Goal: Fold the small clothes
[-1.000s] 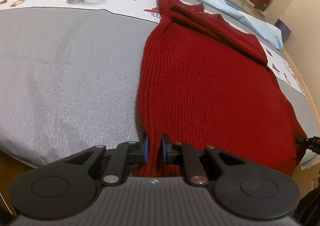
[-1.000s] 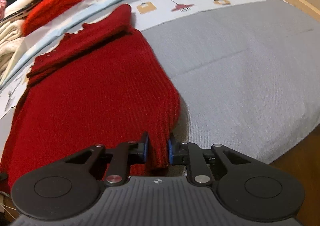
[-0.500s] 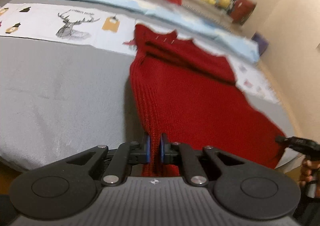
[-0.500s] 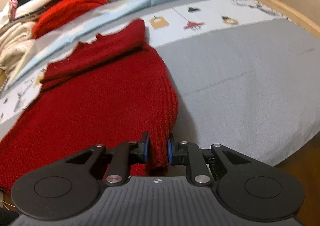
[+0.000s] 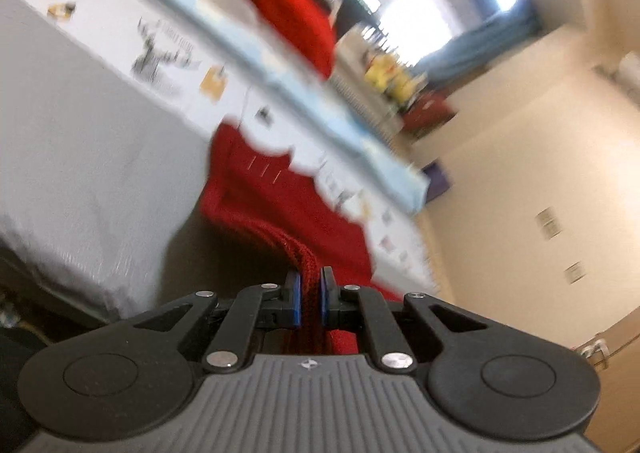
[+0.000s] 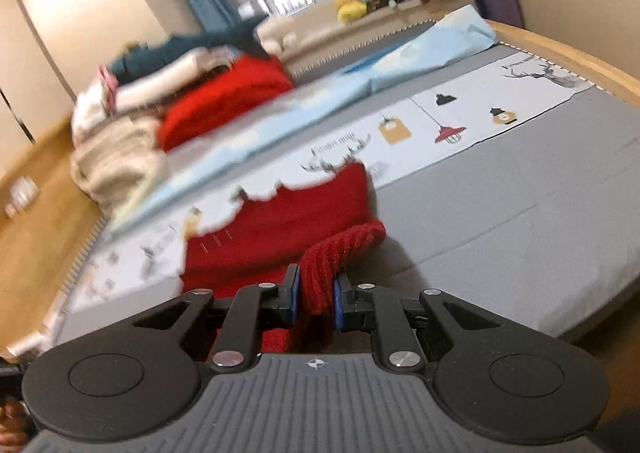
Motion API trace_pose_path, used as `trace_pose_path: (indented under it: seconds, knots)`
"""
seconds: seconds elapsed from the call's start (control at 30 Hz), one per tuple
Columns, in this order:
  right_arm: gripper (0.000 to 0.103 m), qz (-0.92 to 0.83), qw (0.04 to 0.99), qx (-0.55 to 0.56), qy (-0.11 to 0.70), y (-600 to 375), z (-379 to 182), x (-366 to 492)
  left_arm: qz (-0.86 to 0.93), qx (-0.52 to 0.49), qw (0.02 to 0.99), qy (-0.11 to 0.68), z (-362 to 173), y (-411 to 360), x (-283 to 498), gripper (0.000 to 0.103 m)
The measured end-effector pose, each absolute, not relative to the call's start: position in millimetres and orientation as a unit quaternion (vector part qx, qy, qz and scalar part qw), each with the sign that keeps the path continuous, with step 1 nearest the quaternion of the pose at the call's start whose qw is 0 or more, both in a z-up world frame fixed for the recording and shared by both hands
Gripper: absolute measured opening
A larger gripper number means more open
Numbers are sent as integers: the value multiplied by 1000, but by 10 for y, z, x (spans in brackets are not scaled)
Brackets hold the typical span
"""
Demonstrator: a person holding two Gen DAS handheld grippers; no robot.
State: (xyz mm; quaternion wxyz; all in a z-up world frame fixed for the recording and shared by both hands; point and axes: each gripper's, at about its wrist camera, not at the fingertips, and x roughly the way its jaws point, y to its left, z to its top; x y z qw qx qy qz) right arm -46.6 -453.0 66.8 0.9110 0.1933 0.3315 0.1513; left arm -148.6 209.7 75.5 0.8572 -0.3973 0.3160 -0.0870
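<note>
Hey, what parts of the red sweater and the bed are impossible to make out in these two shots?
- Left wrist: red sweater collar smeared by motion blur; hem hidden behind left gripper.
- Right wrist: sweater's near part hidden by right gripper; clothes pile blurred.

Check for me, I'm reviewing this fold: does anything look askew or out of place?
Nothing stands out. Both the left hand-held gripper and the right hand-held gripper pinch the sweater hem, lifted off the bed. The pile of clothes behind looks loosely heaped.
</note>
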Motion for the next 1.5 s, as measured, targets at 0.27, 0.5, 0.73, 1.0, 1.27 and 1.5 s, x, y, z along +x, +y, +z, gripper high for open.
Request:
trace_pose_path:
  seconds: [0.27, 0.5, 0.73, 1.0, 1.27, 1.5]
  knots:
    - [16, 153, 901, 223, 339, -4521, 841, -509, -12, -391, 853, 345, 781, 2314, -1131, 8]
    - [16, 127, 883, 212, 398, -4239, 308, 769, 33, -362, 840, 403, 374, 2492, 275, 8]
    - [23, 67, 886, 178, 423, -3950, -297, 1746, 59, -327, 855, 397, -23, 2569, 985, 33]
    - [41, 15, 900, 206, 383, -4280, -419, 1768, 104, -324, 820, 460, -476, 2544, 1191, 48]
    - [56, 78, 838, 196, 503, -3999, -891, 1919, 95, -338, 781, 517, -799, 2385, 1407, 61]
    - [64, 63, 823, 188, 532, -3910, -1023, 2024, 104, -327, 771, 537, -950, 2321, 1501, 67]
